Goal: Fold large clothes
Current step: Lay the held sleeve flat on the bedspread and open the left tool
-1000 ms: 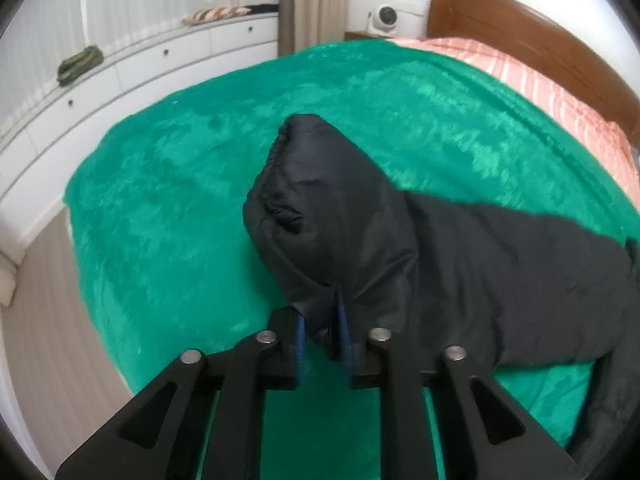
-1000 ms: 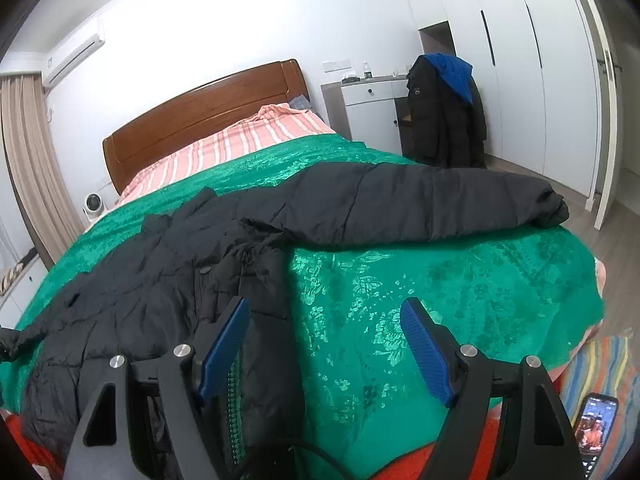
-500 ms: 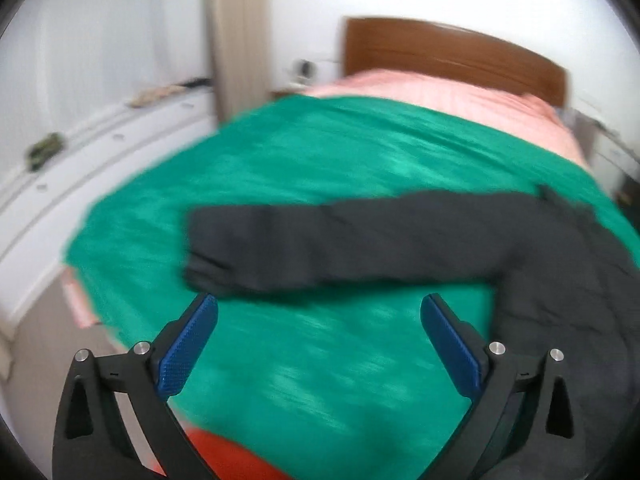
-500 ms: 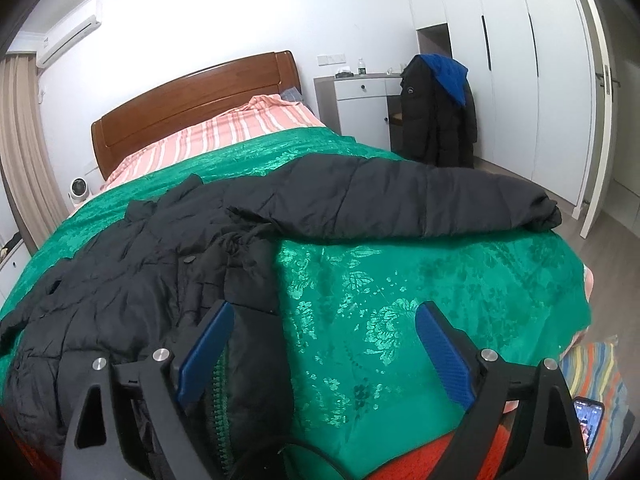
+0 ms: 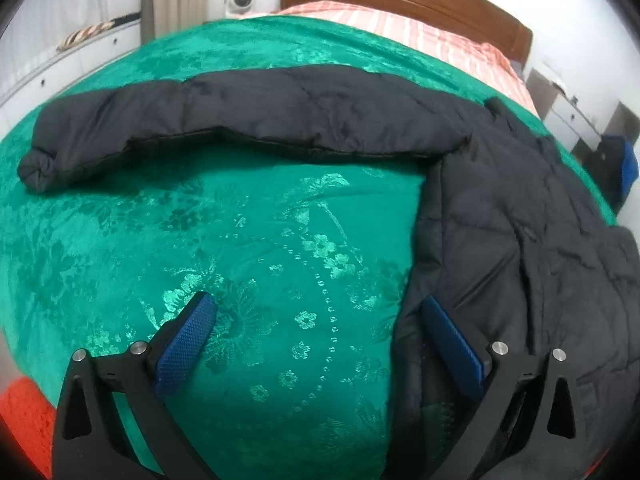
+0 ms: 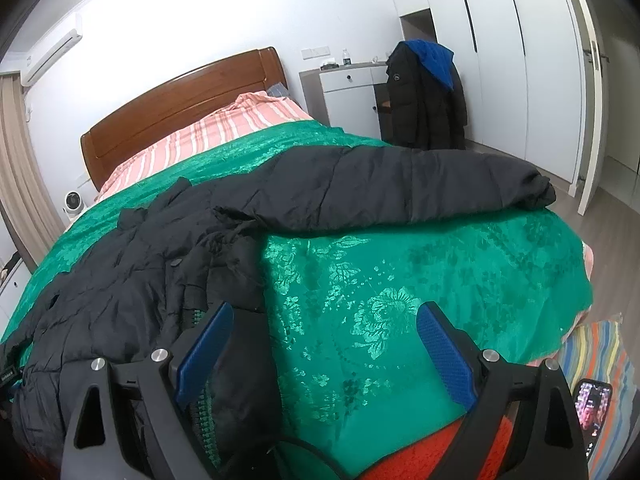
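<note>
A large black puffer jacket (image 5: 520, 208) lies spread on the green bedspread (image 5: 240, 248). One sleeve (image 5: 224, 108) stretches flat to the left in the left wrist view. The other sleeve (image 6: 404, 184) stretches to the right in the right wrist view, where the jacket body (image 6: 132, 276) lies at the left. My left gripper (image 5: 320, 320) is open and empty above the bedspread, its right finger by the jacket's side edge. My right gripper (image 6: 324, 328) is open and empty, its left finger over the jacket's front edge.
A wooden headboard (image 6: 180, 104) and striped pink sheet (image 6: 224, 120) are at the far end. A second dark coat (image 6: 424, 96) hangs by the white dresser. A phone (image 6: 592, 412) lies on a striped rug at the lower right. White drawers (image 5: 52, 64) line the left wall.
My left gripper let go of the sleeve cuff, opened wide and drew back toward the jacket body; the sleeve now lies flat. The right gripper shifted slightly, still open.
</note>
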{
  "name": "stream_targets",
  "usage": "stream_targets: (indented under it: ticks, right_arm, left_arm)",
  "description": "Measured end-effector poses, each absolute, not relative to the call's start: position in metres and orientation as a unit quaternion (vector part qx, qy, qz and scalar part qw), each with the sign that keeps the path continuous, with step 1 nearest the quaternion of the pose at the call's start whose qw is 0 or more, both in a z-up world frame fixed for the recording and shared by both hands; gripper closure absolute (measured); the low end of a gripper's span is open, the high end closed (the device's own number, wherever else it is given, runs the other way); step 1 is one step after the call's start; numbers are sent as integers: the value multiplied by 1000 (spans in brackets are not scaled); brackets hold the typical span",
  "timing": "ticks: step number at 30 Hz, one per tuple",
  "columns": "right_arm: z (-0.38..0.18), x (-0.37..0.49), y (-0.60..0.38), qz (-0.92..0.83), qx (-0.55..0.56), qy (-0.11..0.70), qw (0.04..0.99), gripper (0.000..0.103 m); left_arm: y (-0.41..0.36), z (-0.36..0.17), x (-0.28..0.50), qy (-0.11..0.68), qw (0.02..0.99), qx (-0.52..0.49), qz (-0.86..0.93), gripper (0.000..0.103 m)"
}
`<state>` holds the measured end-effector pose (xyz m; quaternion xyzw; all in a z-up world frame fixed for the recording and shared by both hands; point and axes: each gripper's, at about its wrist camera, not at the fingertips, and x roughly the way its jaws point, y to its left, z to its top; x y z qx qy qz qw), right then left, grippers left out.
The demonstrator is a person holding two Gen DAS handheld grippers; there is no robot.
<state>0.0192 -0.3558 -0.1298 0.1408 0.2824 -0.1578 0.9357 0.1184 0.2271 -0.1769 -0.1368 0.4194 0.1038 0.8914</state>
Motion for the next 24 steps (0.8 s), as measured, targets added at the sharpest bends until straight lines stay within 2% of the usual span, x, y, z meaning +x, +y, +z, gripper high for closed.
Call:
stream_targets:
  ticks: [24]
  right_arm:
    - [-134, 23, -355, -163, 139, 303, 929, 10]
  left_arm:
    - [222, -176, 109, 412, 899, -114, 97, 0]
